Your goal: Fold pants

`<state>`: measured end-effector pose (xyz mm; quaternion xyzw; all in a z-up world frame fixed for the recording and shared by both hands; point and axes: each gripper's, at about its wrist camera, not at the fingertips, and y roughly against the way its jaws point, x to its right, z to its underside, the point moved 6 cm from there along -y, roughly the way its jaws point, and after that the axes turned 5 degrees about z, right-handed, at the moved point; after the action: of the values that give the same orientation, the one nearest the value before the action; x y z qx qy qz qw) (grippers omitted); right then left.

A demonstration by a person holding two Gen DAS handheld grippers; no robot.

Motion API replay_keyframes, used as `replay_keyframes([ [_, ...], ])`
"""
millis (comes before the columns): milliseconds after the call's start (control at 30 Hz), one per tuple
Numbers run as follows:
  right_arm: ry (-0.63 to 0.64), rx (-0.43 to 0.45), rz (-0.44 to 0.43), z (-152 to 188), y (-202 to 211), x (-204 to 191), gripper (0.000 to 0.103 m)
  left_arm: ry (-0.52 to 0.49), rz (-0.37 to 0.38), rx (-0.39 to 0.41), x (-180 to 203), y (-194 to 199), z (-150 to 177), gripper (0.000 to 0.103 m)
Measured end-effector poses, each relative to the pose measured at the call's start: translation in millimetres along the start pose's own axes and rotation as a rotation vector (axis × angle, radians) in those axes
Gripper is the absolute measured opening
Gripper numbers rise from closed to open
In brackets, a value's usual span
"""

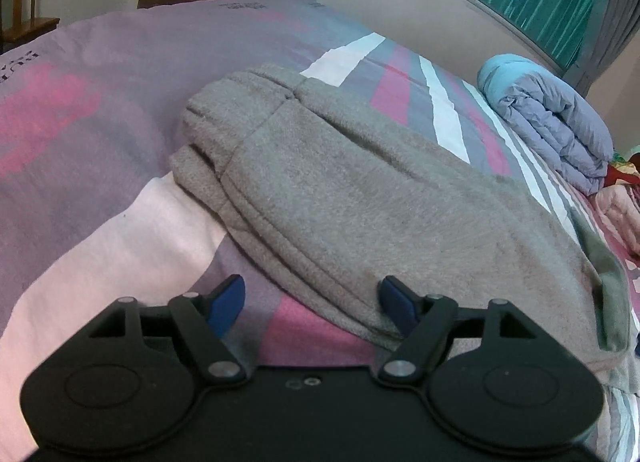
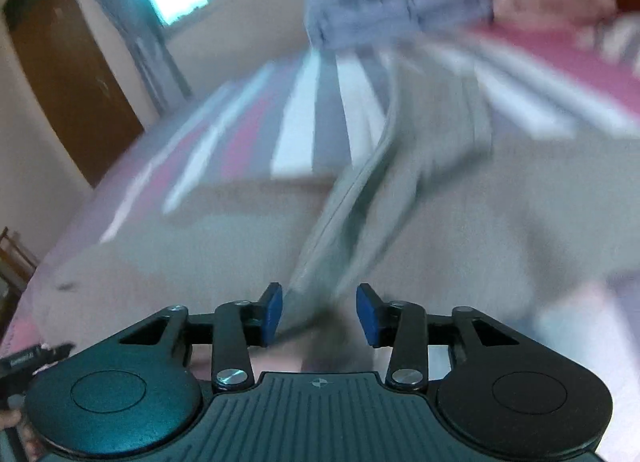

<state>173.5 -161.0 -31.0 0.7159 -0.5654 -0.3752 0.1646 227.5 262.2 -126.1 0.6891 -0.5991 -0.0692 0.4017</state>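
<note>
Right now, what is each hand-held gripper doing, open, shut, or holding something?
Left hand-held gripper: open, holding nothing, its right finger at the edge of the grey pants.
Right hand-held gripper: open, holding nothing, over the pants; the picture is blurred.

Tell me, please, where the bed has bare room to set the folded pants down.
The widest bare patch is the bedsheet on the picture's left of the grey pants, toward the wooden chair. A narrower striped strip lies between the pants and the wall. The far right is crowded by the rolled blue quilt and pink bedding.
</note>
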Motion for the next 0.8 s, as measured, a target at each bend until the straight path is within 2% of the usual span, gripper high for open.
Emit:
replay_keyframes([
  [200, -0.012, 0.031, 0.017, -57.6, -29.9, 10.4, 0.041, -0.001, -0.003, 0.009, 0.8, 0.9, 1.5, 0.069],
  [300, -0.006, 0.01, 0.014, -77.0, -49.6, 6.5, 0.041, 0.0, -0.002, 0.011, -0.1, 1.2, 1.4, 0.069],
  [400, 0.051, -0.036, 0.048, -88.8, -75.1, -1.2, 0.041, 0.004, -0.007, 0.017, 0.2, 1.9, 2.4, 0.069],
  [533, 0.148, -0.105, 0.165, -92.3, -108.9, 0.7, 0.04, 0.008, -0.017, 0.018, 1.0, 2.5, 2.8, 0.069],
  [567, 0.15, -0.094, 0.176, -91.5, -110.6, 6.2, 0.016, 0.008, -0.019, 0.019, 1.6, 2.7, 3.1, 0.069],
  [600, 0.135, -0.085, 0.172, -90.8, -107.3, 12.6, 0.003, 0.007, -0.02, 0.02, 2.1, 3.1, 3.6, 0.069],
  [700, 0.032, -0.034, 0.161, -80.7, -74.4, 43.5, 0.003, 0.007, -0.019, 0.026, 2.9, 4.6, 5.2, 0.069],
  [800, -0.081, -0.014, 0.166, -43.2, -29.8, 87.4, 0.003, 0.007, -0.019, 0.027, 3.5, 5.5, 5.9, 0.07],
])
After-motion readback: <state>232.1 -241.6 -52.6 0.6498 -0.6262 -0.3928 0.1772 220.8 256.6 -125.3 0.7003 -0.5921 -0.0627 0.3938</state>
